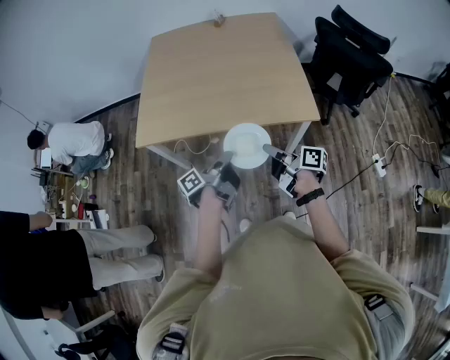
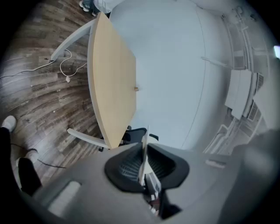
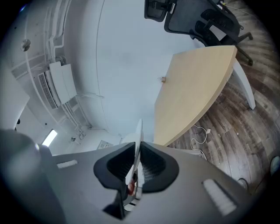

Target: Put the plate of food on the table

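A white plate [image 1: 246, 145] hangs in the air just in front of the near edge of the light wooden table [image 1: 225, 77]. My left gripper [image 1: 225, 163] is shut on its left rim, and my right gripper [image 1: 269, 150] is shut on its right rim. In the left gripper view the plate [image 2: 144, 153] shows edge-on, pinched by the black pads of the left gripper [image 2: 145, 162]. The right gripper view has the plate's rim [image 3: 137, 142] clamped the same way in the right gripper [image 3: 135, 159], with something red [image 3: 130, 188] low behind the pads. What lies on the plate is hard to make out.
A small object [image 1: 219, 20] sits at the table's far edge. A black office chair [image 1: 351, 60] stands to the table's right. A person crouches on the floor at left [image 1: 70, 144] and another person's legs [image 1: 112, 253] are nearer. A power strip and cables [image 1: 380, 165] lie at right.
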The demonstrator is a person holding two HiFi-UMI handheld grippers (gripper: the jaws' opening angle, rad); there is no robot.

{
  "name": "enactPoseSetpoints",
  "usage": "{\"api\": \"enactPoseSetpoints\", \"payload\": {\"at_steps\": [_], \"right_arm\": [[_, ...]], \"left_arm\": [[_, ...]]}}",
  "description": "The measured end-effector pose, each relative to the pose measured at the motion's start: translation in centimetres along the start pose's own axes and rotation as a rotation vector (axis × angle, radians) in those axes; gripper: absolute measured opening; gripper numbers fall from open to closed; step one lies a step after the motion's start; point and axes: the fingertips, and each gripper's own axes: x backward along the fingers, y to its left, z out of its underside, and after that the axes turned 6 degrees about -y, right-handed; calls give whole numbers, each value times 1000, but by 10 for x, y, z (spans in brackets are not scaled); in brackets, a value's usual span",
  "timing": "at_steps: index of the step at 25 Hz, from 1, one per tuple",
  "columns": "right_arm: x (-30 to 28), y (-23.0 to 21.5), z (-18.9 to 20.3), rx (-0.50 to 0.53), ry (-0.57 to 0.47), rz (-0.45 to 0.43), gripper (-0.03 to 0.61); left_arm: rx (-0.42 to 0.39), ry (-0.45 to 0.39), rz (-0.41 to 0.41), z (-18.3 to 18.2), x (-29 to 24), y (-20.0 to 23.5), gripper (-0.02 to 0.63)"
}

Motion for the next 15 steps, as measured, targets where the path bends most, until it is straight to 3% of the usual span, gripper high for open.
{"api": "enactPoseSetpoints", "payload": {"at_steps": [11, 15], "right_arm": [[-7, -18, 3, -68, -24, 35, 43], [-22, -14, 37, -53, -38, 47, 43]], "left_arm": [[31, -13, -67, -8, -5, 17, 26], [27, -14, -85, -28, 26, 23, 25]]}}
